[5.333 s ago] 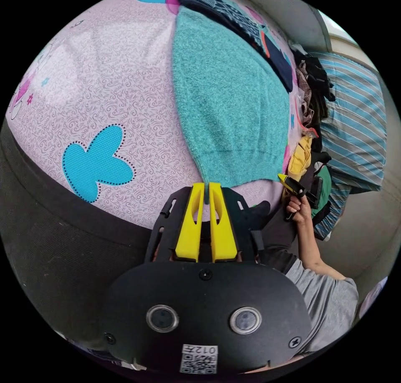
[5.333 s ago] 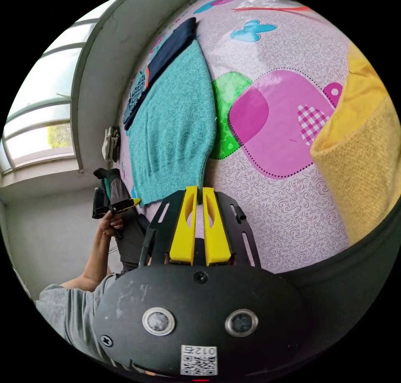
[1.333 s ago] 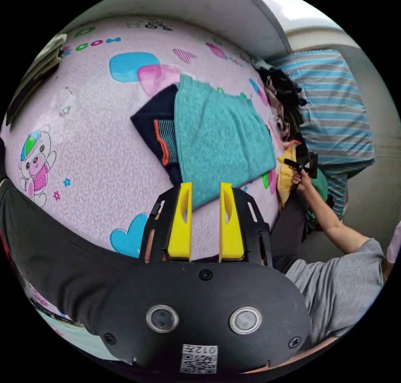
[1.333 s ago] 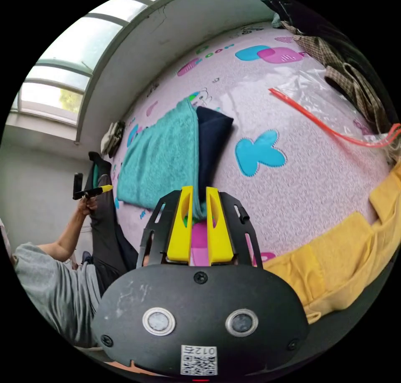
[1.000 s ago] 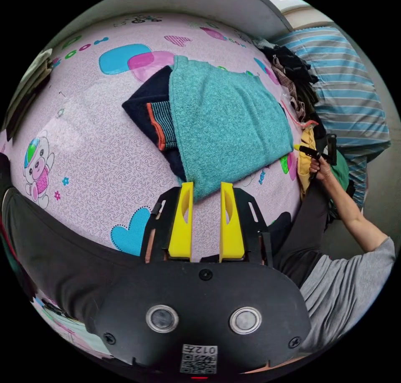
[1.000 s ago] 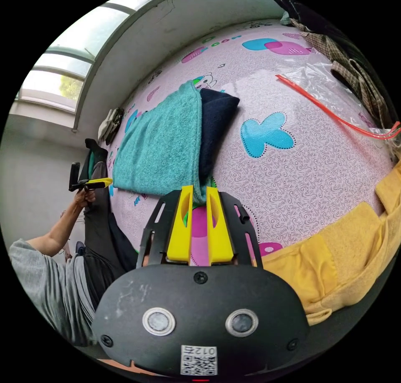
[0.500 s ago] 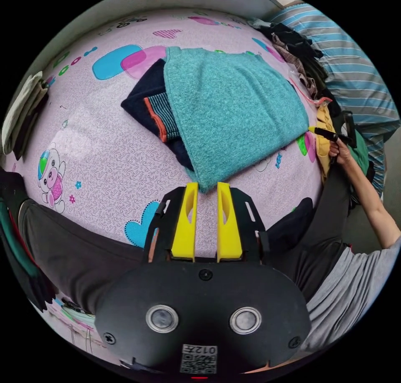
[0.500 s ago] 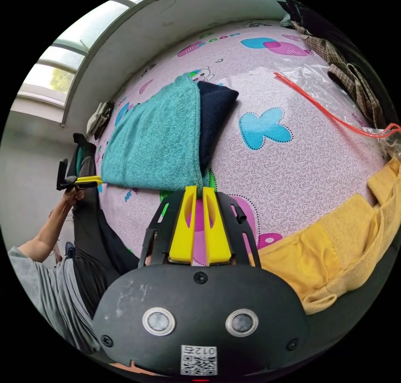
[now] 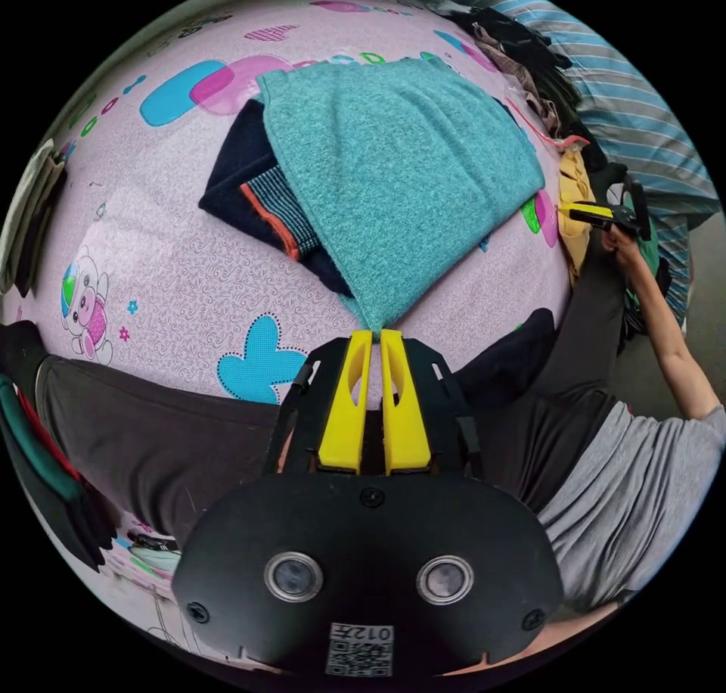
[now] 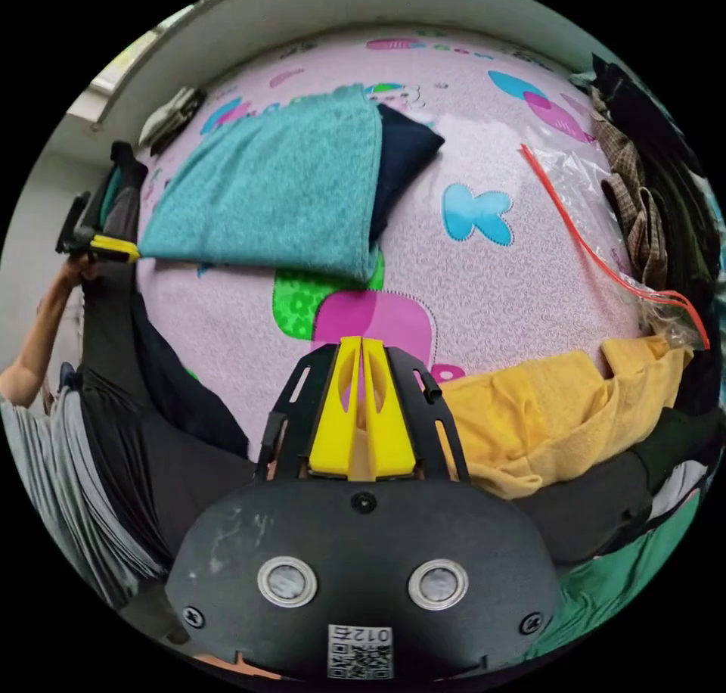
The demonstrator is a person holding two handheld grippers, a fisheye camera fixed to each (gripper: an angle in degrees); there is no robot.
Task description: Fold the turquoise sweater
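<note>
Lying folded on the patterned bed [image 9: 174,284], the turquoise sweater [image 9: 393,186] met the narrowly closed left hand-held gripper [image 9: 370,339] at its near corner, while the shut, empty right hand-held gripper [image 10: 361,345] hung near.

My turquoise sweater [image 9: 401,171] looks like fuzzy, matt knit cloth. The bed sheet [image 10: 484,292] under it is smooth printed fabric. A clear plastic bag [image 10: 597,194] shines glossy. My gripper's yellow fingers [image 9: 344,398] look like smooth matt plastic.
</note>
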